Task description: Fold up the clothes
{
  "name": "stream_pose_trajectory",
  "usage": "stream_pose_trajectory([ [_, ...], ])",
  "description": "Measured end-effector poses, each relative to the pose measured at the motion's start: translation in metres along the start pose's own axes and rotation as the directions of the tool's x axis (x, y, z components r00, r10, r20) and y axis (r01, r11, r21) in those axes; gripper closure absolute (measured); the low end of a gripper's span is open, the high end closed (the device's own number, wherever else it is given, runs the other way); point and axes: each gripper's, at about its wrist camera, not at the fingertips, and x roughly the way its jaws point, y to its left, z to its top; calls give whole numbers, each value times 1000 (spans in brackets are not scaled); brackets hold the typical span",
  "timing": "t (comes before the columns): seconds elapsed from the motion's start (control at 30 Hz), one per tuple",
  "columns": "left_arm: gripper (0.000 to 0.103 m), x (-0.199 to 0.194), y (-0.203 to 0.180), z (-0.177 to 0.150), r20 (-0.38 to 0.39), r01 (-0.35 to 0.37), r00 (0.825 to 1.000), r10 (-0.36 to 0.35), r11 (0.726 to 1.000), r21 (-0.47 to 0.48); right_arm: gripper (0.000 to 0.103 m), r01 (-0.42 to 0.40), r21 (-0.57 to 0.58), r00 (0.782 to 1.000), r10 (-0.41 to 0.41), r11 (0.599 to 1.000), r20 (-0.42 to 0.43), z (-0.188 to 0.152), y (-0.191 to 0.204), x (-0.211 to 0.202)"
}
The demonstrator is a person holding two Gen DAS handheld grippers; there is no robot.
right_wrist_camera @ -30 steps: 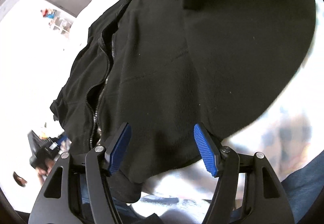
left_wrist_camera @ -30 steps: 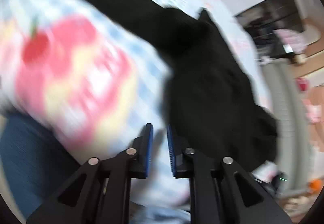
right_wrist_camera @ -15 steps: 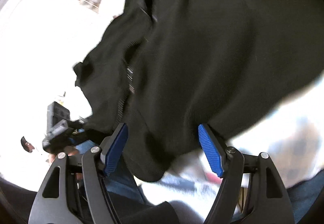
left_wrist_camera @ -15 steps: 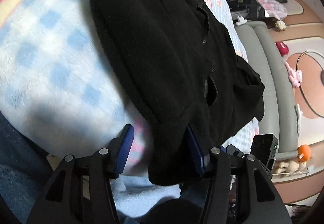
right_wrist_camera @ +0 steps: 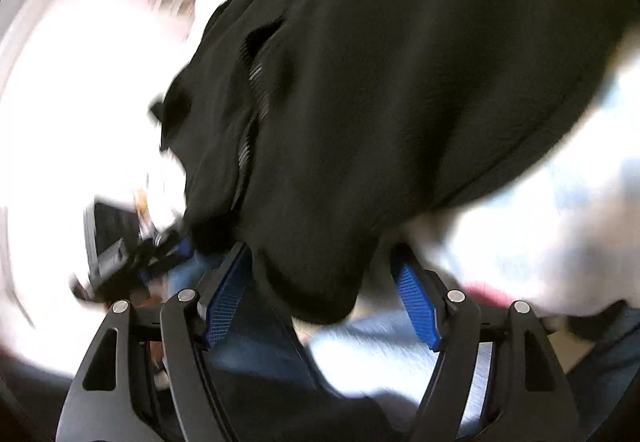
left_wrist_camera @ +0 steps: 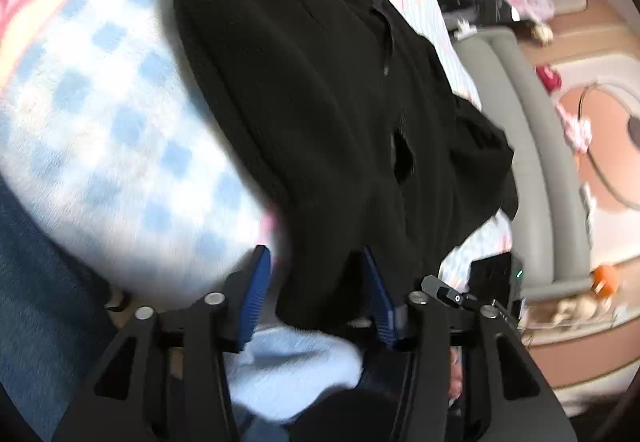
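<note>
The black jacket (left_wrist_camera: 328,90) lies on the checked blanket (left_wrist_camera: 100,130). Both hand-held grippers (left_wrist_camera: 316,290) (right_wrist_camera: 320,298) are open around its hem. Blurry, but closing now might grab blanket too.

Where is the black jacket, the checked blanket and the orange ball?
black jacket (left_wrist_camera: 320,90): left wrist view, on the middle of its fleece front.
checked blanket (left_wrist_camera: 104,130): left wrist view, on a blue-and-white patch beside the jacket.
orange ball (left_wrist_camera: 606,276): left wrist view, on its middle, down on the floor.
</note>
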Motion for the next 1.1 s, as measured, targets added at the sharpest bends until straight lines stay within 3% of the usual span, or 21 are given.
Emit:
stream_pose_trajectory([
  [0.07,60,20,-3,-1,-54,-29,998,29,1000,8,29,-47,13,999,47,999,4,2,3,7],
  [0.1,69,24,-8,-3,-58,-49,997,50,999,19,42,-33,-18,999,33,999,-5,2,10,11],
  [0.13,76,27,-14,-5,-58,-70,996,72,997,33,70,-5,-64,1000,4,998,-14,2,20,15],
  [0.2,85,20,-35,-12,-29,-112,993,116,989,93,87,100,-130,995,-101,986,-3,1,37,15],
  [0.27,87,10,-57,-17,-15,-109,994,111,987,121,90,111,-147,994,-109,983,22,-3,52,2],
  [0.33,88,1,-72,-24,-14,-75,997,78,988,137,91,110,-185,993,-99,977,66,-7,68,-19],
  [0.43,88,7,-84,-36,-40,-108,992,119,974,201,91,110,-218,992,-93,970,88,-12,80,-36],
  [0.5,88,27,-64,-39,-98,-128,985,143,981,149,91,111,-197,993,-102,974,54,-15,69,-28],
  [0.6,88,45,-35,-38,-153,-141,977,149,988,60,91,186,-150,982,-190,971,-16,-22,40,9],
  [0.67,87,43,-39,-39,-155,-114,980,124,991,72,91,162,-103,986,-166,981,-28,-23,35,21],
  [0.77,75,42,-47,-38,-216,-112,967,132,988,104,81,133,-126,990,-139,983,-36,-21,44,17],
  [0.8,73,41,-48,-38,-243,-105,961,129,989,108,71,131,-137,989,-139,982,-48,-21,45,13],
  [0.9,70,-1,-43,-39,-252,32,968,-5,994,104,66,152,-172,984,-166,973,-71,-22,44,-7],
  [1.1,62,-35,-77,-10,-192,119,978,-76,968,223,59,131,-241,991,-131,962,16,-12,55,-72],
])
